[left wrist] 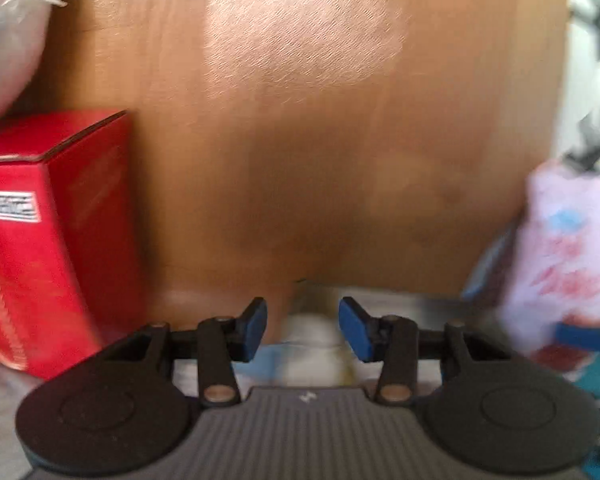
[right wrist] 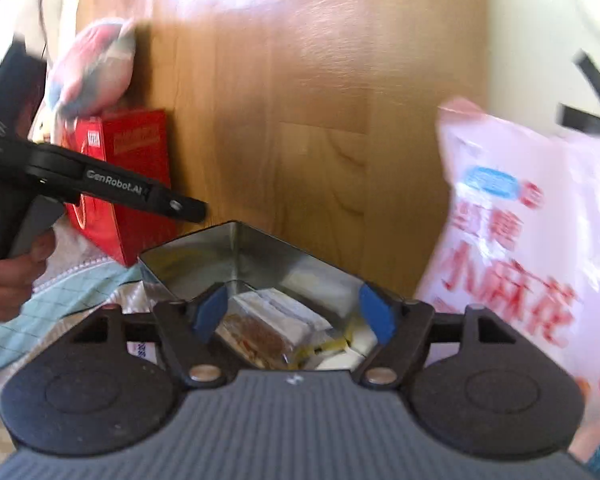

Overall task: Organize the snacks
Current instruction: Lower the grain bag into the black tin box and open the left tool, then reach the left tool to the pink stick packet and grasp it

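My right gripper (right wrist: 293,314) hangs open over a shiny metal tin (right wrist: 236,252), its blue pads wide apart and touching nothing. In the tin lie several wrapped snacks, among them a brown bar in clear wrap (right wrist: 260,332). A large pink-and-white snack bag (right wrist: 520,248) stands right of the tin and shows blurred in the left wrist view (left wrist: 560,256). A red box (left wrist: 52,232) stands at the left, also in the right wrist view (right wrist: 136,168). My left gripper (left wrist: 303,326) is open, pads apart with nothing gripped and a blurred white shape below. One of its fingers (right wrist: 180,206) crosses the red box.
A wooden table (left wrist: 300,140) spreads ahead in both views. A soft pink-and-grey bag (right wrist: 96,64) lies behind the red box. A person's hand (right wrist: 4,280) holds the left gripper's handle above light checked cloth (right wrist: 60,300). Black chair parts (right wrist: 596,92) stand beyond the table's right edge.
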Demonstrator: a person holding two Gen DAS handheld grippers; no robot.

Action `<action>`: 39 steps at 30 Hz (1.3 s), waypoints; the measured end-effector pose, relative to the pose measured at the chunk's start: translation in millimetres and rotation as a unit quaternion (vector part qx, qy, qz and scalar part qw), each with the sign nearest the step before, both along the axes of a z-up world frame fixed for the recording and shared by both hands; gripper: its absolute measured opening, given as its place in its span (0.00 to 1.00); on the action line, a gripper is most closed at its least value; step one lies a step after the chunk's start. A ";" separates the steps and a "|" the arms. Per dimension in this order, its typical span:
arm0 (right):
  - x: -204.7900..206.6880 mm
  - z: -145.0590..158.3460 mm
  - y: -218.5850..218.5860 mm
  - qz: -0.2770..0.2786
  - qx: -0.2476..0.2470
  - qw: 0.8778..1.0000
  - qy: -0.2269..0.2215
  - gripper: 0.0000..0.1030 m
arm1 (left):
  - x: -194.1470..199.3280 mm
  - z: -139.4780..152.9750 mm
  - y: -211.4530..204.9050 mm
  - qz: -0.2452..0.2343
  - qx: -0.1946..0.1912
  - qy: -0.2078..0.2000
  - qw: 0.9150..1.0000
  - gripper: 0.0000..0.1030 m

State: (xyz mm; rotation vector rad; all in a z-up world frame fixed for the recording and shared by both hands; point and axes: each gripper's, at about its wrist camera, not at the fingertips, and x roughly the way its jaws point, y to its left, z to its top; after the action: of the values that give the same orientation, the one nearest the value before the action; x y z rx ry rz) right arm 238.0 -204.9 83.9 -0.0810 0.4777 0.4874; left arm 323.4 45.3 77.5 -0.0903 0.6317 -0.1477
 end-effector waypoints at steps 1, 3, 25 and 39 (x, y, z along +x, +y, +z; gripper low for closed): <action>3.0 -2.7 -4.4 -0.004 0.012 1.000 0.012 0.74 | 2.8 -7.0 -2.6 0.002 0.017 0.012 1.000 0.40; 6.1 -12.7 -2.7 -0.005 0.040 0.998 0.045 0.74 | 4.4 -23.0 -10.3 -0.013 0.032 0.036 0.999 0.37; -20.7 -31.8 27.5 0.057 0.114 0.986 0.106 0.61 | -75.7 -28.8 38.2 0.024 -0.045 0.014 0.999 0.55; -12.0 -71.6 64.0 0.040 0.107 0.969 0.220 0.38 | -90.4 -76.3 16.3 -0.008 -0.057 0.087 0.995 0.47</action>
State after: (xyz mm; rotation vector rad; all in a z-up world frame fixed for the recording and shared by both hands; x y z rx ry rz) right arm 226.0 -141.0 12.4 0.2218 0.8563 0.6374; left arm 233.0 61.6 1.2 -0.2097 0.7972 -0.1917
